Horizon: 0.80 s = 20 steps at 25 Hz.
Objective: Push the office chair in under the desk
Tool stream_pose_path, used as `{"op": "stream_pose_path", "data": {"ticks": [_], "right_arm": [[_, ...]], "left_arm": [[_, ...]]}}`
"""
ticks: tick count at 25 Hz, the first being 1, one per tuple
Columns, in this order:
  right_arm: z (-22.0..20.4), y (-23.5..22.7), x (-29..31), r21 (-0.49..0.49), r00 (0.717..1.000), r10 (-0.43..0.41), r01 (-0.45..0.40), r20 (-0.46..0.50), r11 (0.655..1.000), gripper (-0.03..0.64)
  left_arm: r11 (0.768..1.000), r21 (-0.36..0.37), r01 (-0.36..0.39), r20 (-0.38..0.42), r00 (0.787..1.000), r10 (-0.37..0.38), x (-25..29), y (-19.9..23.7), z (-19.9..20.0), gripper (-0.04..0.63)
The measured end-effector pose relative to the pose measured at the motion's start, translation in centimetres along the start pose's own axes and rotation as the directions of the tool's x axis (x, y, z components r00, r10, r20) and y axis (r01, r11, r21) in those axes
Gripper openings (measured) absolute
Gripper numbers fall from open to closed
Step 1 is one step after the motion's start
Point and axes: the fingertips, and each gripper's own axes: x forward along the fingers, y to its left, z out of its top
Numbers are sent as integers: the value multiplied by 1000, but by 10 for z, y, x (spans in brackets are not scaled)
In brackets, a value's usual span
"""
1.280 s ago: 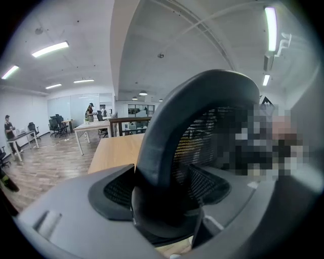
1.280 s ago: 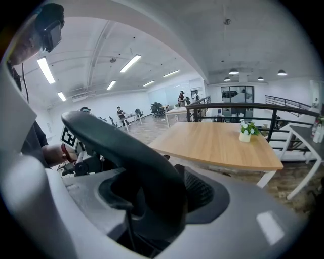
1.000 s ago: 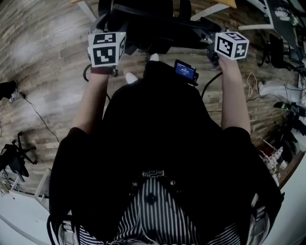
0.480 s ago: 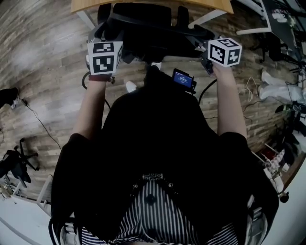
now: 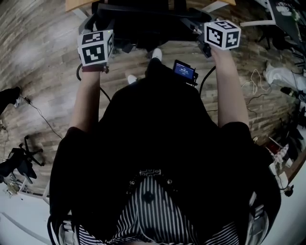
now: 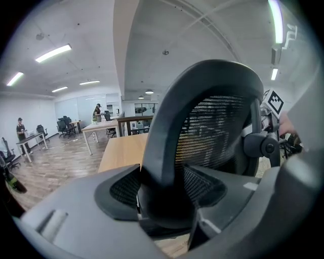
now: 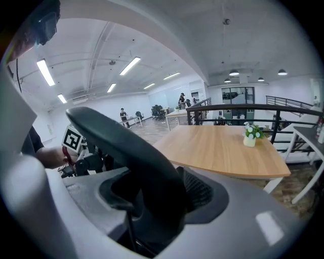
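Observation:
A black mesh office chair (image 5: pixel 143 21) stands at the top of the head view, its seat partly under the wooden desk (image 5: pixel 76 4). My left gripper (image 6: pixel 167 200) is shut on the left rim of the chair's backrest (image 6: pixel 167 146), one dark pad on each side. My right gripper (image 7: pixel 152 202) is shut on the backrest's right rim (image 7: pixel 126 146). From the head view only the marker cubes show, left (image 5: pixel 95 47) and right (image 5: pixel 222 34); the jaws are hidden behind them. The desk top (image 7: pixel 223 149) lies just beyond the chair.
A small potted plant (image 7: pixel 250 134) sits on the desk. Cables (image 5: pixel 38 115) trail over the wood floor at left, near another chair base (image 5: pixel 19 160). Cluttered gear lines the right side (image 5: pixel 282 95). Distant desks and a person (image 6: pixel 20 132) stand far off.
Both grippers and the chair have moved up the head view toward the desk; the chair sits further under the desk top. Both grips look unchanged.

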Motion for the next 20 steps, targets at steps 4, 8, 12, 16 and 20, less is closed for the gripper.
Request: {"op": "stream_pose_path", "data": {"ticks": [4, 8, 12, 16, 20], "right_arm": [[15, 5, 5, -20, 1000, 10, -10, 9, 1000, 261], [27, 16, 6, -38, 999, 22, -21, 37, 999, 261], [30, 28, 9, -60, 997, 52, -49, 49, 997, 261], [58, -41, 36, -57, 996, 76, -73, 52, 996, 261], [91, -111, 59, -55, 993, 105, -102, 58, 993, 261]], "left_arm": [[1000, -3, -17, -1, 1000, 17, -4, 10, 8, 258], [999, 3, -35, 0, 999, 35, -14, 19, 14, 255], [998, 2, -62, 4, 998, 62, -26, 25, 10, 250], [996, -8, -84, -21, 996, 84, 43, 23, 41, 250], [993, -22, -115, -48, 992, 114, 109, 17, 78, 249]]}}
